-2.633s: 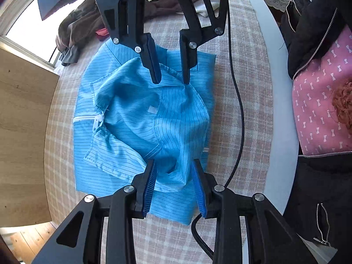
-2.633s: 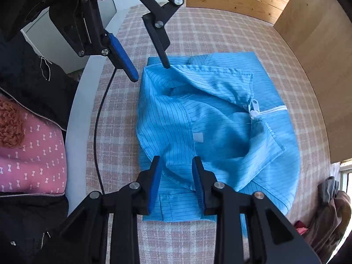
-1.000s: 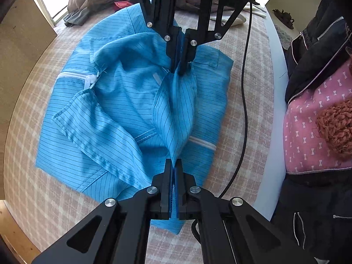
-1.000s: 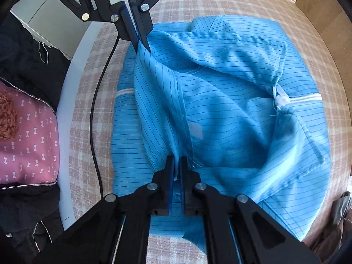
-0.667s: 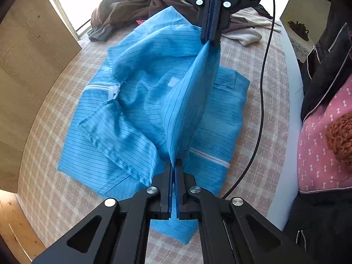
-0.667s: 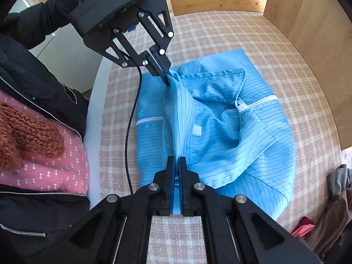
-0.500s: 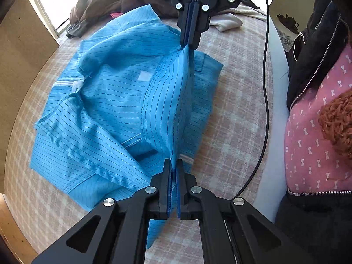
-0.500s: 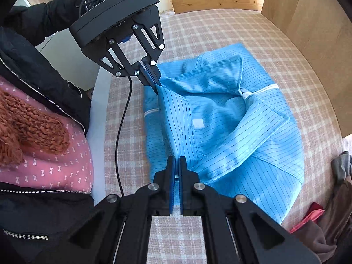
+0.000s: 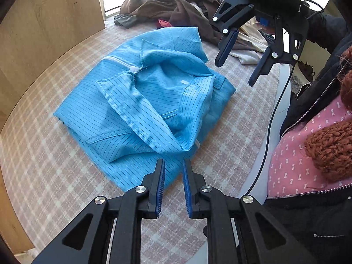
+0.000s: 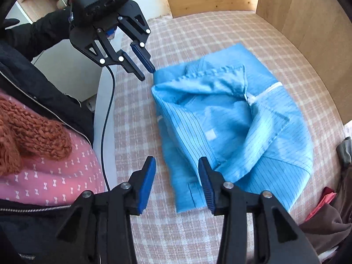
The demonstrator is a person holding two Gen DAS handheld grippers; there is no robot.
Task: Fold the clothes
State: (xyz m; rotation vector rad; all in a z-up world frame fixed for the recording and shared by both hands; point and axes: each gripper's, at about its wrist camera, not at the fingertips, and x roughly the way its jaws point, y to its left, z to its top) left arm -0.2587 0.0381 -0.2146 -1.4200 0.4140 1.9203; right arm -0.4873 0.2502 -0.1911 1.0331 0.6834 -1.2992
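The blue shirt (image 9: pixel 140 101) lies bunched on the checked cloth (image 9: pixel 44 176), near the pile of brown clothes (image 9: pixel 176 6). The right gripper (image 10: pixel 177 165) has its jaws wide apart and empty. The left gripper (image 9: pixel 172 165) is a little apart, empty too.

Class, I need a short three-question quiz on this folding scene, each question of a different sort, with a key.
1. True or false: the left gripper is clamped on the blue garment.
2. Which stands wider open? A) left gripper B) right gripper
3. What lies heaped beyond the blue garment, near the window?

Key:
1. False: its jaws are apart, holding nothing.
2. B
3. A pile of brown clothes.
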